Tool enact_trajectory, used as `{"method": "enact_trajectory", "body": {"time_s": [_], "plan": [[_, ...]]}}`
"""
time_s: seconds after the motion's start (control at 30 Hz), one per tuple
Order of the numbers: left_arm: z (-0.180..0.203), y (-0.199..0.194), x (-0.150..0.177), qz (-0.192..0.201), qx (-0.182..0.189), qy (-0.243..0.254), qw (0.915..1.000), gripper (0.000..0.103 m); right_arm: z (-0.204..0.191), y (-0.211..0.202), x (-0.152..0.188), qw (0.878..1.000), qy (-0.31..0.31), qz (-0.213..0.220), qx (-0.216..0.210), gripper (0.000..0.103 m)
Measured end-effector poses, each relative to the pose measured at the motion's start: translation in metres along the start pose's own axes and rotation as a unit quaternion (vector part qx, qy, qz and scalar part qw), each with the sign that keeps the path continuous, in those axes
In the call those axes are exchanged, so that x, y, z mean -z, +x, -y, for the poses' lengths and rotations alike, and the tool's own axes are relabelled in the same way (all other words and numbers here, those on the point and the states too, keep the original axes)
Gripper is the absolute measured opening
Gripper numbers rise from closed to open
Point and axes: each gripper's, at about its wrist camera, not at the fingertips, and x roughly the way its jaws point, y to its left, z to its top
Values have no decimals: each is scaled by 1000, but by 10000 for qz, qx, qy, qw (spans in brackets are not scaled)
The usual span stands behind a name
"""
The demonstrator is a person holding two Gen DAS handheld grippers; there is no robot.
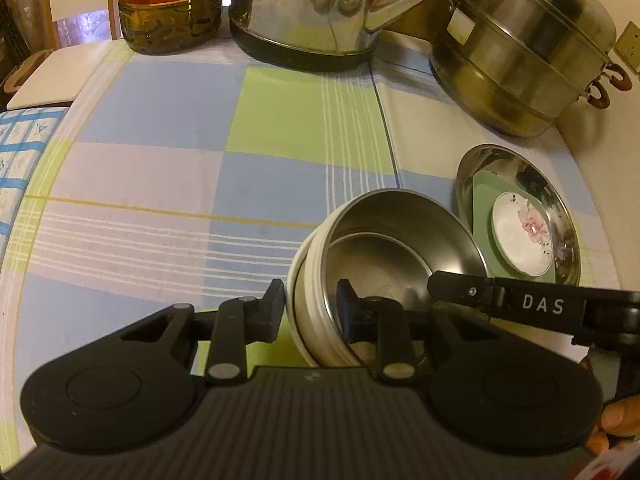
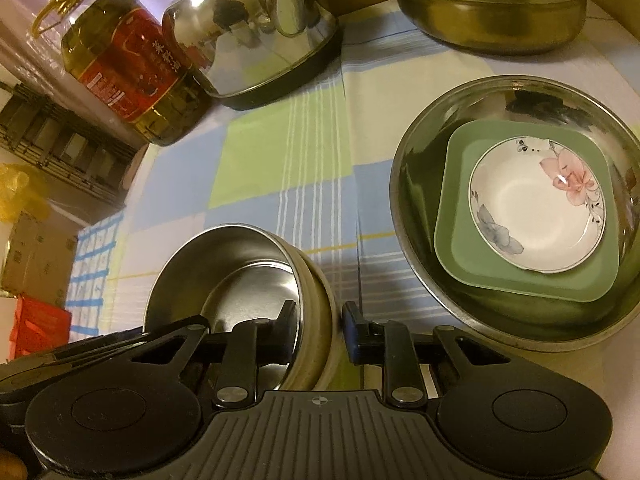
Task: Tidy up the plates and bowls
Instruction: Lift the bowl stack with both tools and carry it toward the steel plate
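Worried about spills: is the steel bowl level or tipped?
Tipped: the steel bowl leans, its opening facing sideways, held between both grippers; it looks empty.

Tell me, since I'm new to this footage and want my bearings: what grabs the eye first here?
The steel bowl with a cream outer wall, near the front of the checked cloth: both tongs, left and right, straddle its rim from opposite sides. Beside it stands a neat stack, a floral dish in a green square plate in a wide steel basin. Behind them stand a shiny kettle and an oil bottle.
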Motion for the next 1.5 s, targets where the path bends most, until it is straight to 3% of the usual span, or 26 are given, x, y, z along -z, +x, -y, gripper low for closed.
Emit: {"method": "enact_trajectory", "body": {"time_s": [0.27, 0.93, 1.5], "plan": [[2, 4, 1, -15, -66, 103, 9999, 23, -7, 9, -3, 9995, -3, -167, 261, 24], [0, 3, 3, 57, 30, 38, 10000, 24, 2, 3, 4, 9998, 185, 23, 88, 23], [7, -7, 19, -143, 156, 38, 9998, 24, 6, -11, 17, 9993, 319, -71, 155, 23]]}}
